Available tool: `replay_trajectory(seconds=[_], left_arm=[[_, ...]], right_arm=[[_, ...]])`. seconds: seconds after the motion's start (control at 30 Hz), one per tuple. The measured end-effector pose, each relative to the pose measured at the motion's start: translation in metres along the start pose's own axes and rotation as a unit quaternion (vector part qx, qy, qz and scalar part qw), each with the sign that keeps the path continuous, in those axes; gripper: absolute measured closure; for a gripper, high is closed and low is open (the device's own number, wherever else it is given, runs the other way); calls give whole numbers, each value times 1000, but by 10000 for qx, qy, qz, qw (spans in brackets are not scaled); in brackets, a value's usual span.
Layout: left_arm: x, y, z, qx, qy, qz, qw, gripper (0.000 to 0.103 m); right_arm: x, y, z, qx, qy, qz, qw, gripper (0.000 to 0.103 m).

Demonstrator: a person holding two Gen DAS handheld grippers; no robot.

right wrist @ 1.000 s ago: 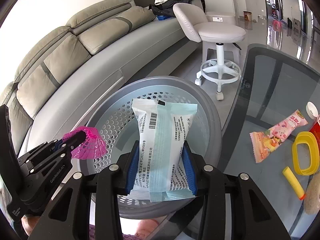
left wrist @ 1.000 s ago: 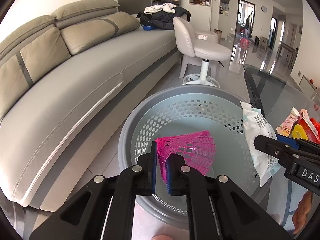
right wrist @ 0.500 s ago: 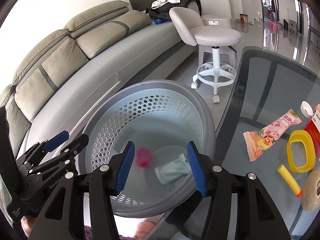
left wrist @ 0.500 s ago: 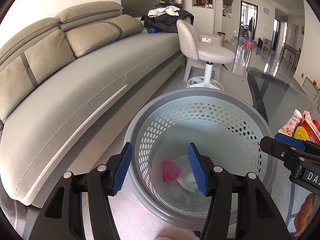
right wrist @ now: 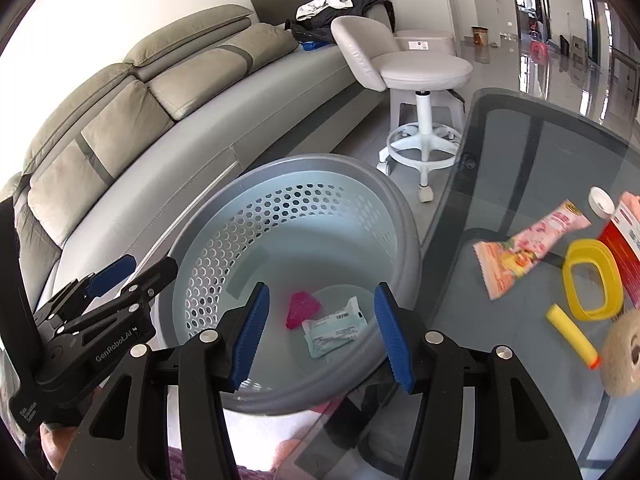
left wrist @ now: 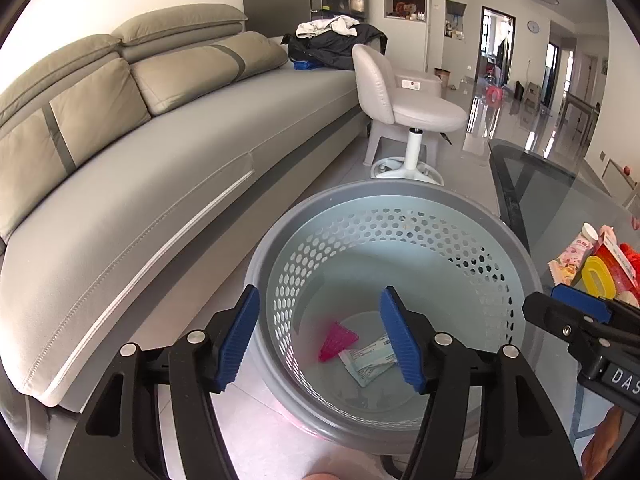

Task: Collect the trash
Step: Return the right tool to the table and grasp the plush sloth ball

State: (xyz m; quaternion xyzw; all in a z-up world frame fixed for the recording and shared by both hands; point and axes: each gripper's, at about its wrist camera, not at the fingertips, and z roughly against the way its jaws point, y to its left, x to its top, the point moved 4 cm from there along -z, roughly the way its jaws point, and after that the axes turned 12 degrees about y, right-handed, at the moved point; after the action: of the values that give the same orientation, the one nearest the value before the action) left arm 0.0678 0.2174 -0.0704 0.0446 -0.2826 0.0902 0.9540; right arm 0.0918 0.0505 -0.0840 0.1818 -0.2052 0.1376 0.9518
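Partly done: pink net [right wrist: 301, 307] and packet [right wrist: 334, 331] lie in the bin [right wrist: 404, 216], both hand-held grippers, left [left wrist: 320, 334] and right [right wrist: 320, 330], gape empty above it, wrapper [right wrist: 528, 248] and yellow stick [right wrist: 572, 336] remain on the table [right wrist: 520, 152] beside it.

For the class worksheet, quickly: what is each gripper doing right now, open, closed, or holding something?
Left gripper: open, holding nothing, above the basket.
Right gripper: open, holding nothing, above the same basket.

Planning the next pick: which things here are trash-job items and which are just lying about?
Job:
- grey basket
- pink net and wipes pack, both in it
- pink snack wrapper on glass table
- yellow stick

Lying about:
- sofa
- white stool
- clothes pile
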Motion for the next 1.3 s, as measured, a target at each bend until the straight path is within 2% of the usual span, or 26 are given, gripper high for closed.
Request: replay_trajectory(seconds=[0.17, 0.23, 0.37, 0.53, 0.77, 1.03, 1.17, 1.3], left_arm=[[-5, -4, 5, -110, -16, -19, 9999, 35], [-6, -8, 8, -153, -32, -41, 9999, 35], [-10, -18, 16, -264, -97, -117, 9995, 32], [-14, -36, 24, -422, -166, -236, 9987, 32], [-20, -71, 35, -672, -237, -457, 9964, 31], [-27, -114, 40, -853, -274, -749, 9932, 28], [-31, -130, 41, -954, -269, -870, 9913, 28], [-34, -144, 42, -1018, -264, -953, 9899, 28]], right_arm=[[-17, -4, 9, -52, -4, -113, 9999, 50], [-26, -6, 16, -113, -31, -166, 9998, 46], [-45, -18, 28, -236, -94, -312, 9992, 45], [-69, -41, 48, -528, -236, -502, 9971, 43], [-96, -93, 82, -952, -452, -945, 9899, 41], [-108, -154, 109, -1454, -619, -1364, 9780, 38], [-105, -173, 109, -1630, -568, -1368, 9754, 37], [-100, -188, 103, -1616, -474, -1329, 9767, 34]])
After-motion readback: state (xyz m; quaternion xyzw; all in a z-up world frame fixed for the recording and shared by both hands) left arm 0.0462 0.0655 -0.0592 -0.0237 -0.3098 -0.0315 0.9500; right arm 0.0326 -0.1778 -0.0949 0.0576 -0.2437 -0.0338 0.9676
